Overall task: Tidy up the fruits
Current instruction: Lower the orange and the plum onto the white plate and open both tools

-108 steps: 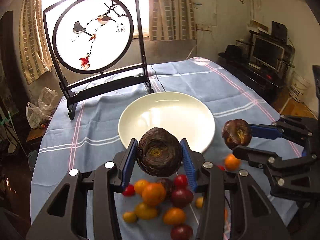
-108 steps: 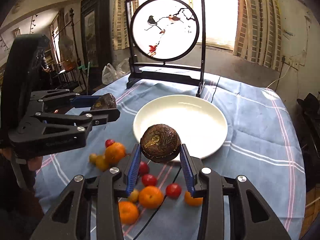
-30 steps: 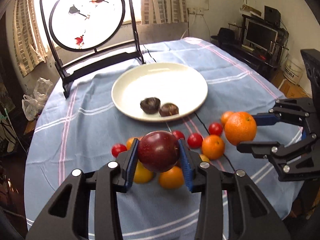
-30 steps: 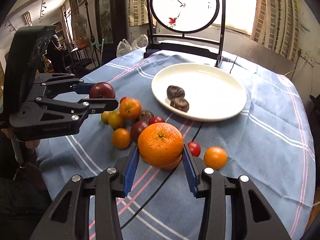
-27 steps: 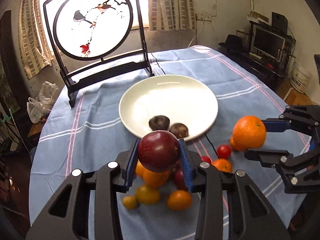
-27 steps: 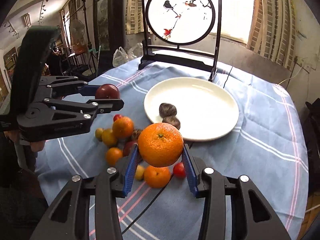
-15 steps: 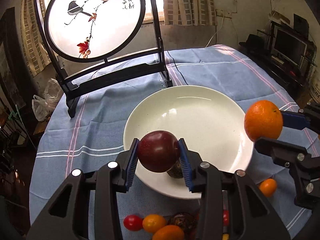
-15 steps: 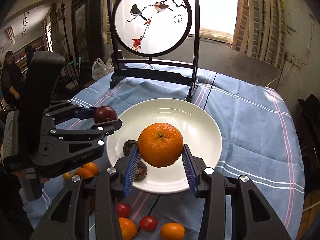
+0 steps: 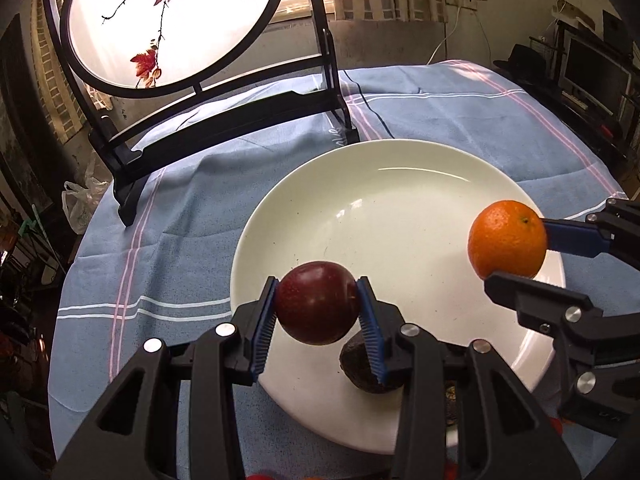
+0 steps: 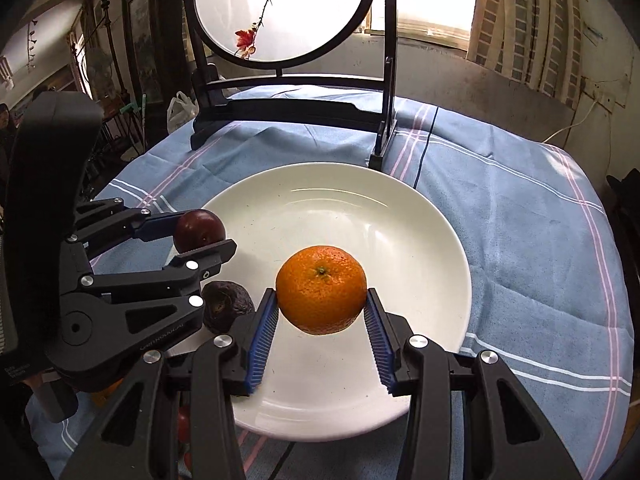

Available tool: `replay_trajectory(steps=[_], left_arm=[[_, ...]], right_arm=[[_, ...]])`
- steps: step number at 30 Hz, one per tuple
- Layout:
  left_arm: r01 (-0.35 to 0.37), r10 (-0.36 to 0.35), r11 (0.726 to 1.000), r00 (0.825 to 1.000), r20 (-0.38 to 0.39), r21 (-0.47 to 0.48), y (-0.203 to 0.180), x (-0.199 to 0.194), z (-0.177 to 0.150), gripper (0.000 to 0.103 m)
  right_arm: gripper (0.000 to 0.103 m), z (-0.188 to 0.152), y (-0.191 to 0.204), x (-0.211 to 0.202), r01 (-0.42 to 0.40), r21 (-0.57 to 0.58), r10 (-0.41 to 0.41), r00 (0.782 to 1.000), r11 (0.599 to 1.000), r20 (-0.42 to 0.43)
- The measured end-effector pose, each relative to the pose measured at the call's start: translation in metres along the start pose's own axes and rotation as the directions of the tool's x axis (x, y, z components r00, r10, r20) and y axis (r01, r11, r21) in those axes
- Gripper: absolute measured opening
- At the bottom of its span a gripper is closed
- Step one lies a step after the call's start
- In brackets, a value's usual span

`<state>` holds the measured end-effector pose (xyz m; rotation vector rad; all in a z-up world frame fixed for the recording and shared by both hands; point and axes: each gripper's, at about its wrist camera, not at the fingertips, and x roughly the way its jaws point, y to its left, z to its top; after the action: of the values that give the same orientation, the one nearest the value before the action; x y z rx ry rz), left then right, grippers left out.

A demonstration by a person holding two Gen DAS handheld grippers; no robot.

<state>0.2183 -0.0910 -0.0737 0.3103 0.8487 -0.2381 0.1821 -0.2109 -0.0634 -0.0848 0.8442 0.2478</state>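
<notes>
Two fruits held over the round white ceramic plate (image 9: pixel 400 168), one in each gripper.

Left wrist view: the left gripper (image 9: pixel 318 314) pinches a glossy dark red plum (image 9: pixel 317 302) between its blue ribbed pads above the plate's near left rim; a wrinkled dark brown fruit (image 9: pixel 362 364) lies on the plate just under the right pad. At the plate's right edge the right gripper (image 9: pixel 516 256) clamps a round orange (image 9: pixel 507 239). Behind the plate stands a black-framed round painted screen (image 9: pixel 176 20) on the blue striped tablecloth (image 9: pixel 180 200).

Right wrist view: the right gripper (image 10: pixel 321 320) grips the orange (image 10: pixel 321 290) over the plate (image 10: pixel 400 216), near its middle. At the plate's left rim the left gripper (image 10: pixel 200 236) holds the plum (image 10: pixel 199 231); the brown fruit (image 10: pixel 227 306) rests on the plate below it.
</notes>
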Motion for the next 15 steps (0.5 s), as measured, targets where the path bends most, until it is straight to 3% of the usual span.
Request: replay_trajectory(steps=[8,11,15], left_arm=[[-0.012,0.012,1.0,1.0,-0.009,-0.005,0.001,0.006,0.002,0.041],[-0.033,0.033,0.999,0.999,0.02,-0.004,0.001,-0.001,0.004,0.065],[-0.032,0.032,0.999,0.999,0.034,-0.003,0.002,-0.009,0.004,0.065]], right_arm=[[0.049,0.003,-0.004,0.014,0.002,0.009,-0.002,1.0,1.0,-0.017],[0.058,0.004,-0.007,0.008,0.012,0.026,-0.013,1.0,1.0,0.015],[0.059,0.005,-0.01,-0.007,0.005,0.033,-0.006,0.999,0.999,0.037]])
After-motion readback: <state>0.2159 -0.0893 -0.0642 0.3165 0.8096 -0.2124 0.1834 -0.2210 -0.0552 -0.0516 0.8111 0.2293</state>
